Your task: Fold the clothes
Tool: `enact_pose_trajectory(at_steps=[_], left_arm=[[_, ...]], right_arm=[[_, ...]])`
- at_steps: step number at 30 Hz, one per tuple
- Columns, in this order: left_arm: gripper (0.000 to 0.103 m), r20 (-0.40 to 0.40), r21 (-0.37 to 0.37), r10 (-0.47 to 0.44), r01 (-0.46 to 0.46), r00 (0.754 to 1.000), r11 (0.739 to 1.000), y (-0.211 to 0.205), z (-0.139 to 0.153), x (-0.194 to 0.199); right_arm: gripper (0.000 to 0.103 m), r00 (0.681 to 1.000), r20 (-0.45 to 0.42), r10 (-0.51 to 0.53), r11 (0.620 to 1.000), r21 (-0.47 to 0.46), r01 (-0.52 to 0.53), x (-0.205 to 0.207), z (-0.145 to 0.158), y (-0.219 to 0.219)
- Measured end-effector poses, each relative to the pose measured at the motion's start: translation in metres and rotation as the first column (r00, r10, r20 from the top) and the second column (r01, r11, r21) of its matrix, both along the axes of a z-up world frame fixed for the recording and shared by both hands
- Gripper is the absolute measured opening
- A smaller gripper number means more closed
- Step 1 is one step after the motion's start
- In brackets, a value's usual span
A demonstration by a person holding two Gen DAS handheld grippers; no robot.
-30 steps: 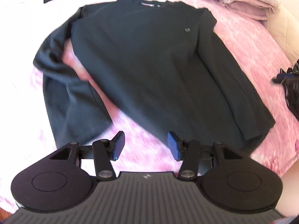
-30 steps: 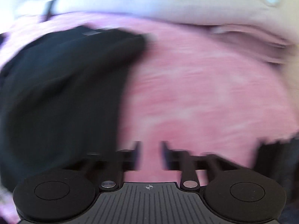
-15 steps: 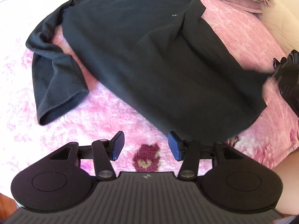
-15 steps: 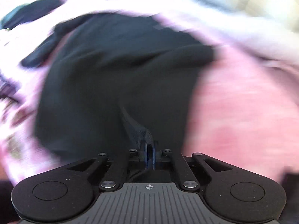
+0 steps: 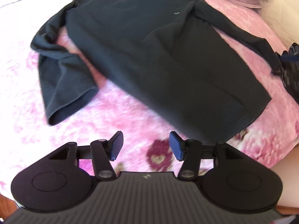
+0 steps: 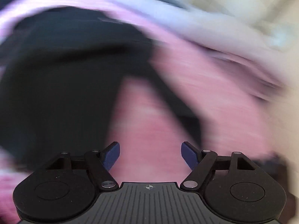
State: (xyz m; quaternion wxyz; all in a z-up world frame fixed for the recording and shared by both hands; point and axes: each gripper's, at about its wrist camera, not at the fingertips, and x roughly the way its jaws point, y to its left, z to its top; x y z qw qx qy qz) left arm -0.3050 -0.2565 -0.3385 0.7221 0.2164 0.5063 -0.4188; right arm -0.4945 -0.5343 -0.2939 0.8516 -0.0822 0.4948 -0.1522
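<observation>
Left claw [image 5: 145, 145] released, fingers spread, empty, over the pink bedspread [image 5: 115, 112]; hem of the sweater [image 5: 158, 56] just ahead. Right claw [image 6: 150, 154] released too, empty, view blurred; one sleeve [image 6: 177, 108] runs toward its right finger. Count: one dark sweater, flat on bed, two sleeves spread.

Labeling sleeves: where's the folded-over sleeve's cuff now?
Left wrist view, left side: the cuff lies on the pink blanket, beside the sweater body, ahead-left of the open left tongs.
</observation>
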Motion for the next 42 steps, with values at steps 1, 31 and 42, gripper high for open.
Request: enact_pose_trajectory(at_steps=[1, 31, 42], left_arm=[[0.049, 0.004, 0.001, 0.016, -0.016, 1.0, 1.0, 0.005, 0.0, 0.0], [0.071, 0.47, -0.015, -0.151, 0.178, 0.869, 0.984, -0.104, -0.015, -0.065], [0.006, 0.321, -0.094, -0.055, 0.089, 0.946, 0.992, -0.114, -0.032, -0.011]], right_arm=[[0.076, 0.993, 0.023, 0.115, 0.99, 0.077, -0.116, 0.0, -0.001, 0.023], [0.007, 0.987, 0.148, 0.058, 0.801, 0.584, -0.134, 0.083, 0.082, -0.011], [0.007, 0.99, 0.139, 0.031, 0.801, 0.589, -0.108, 0.097, 0.068, -0.014]])
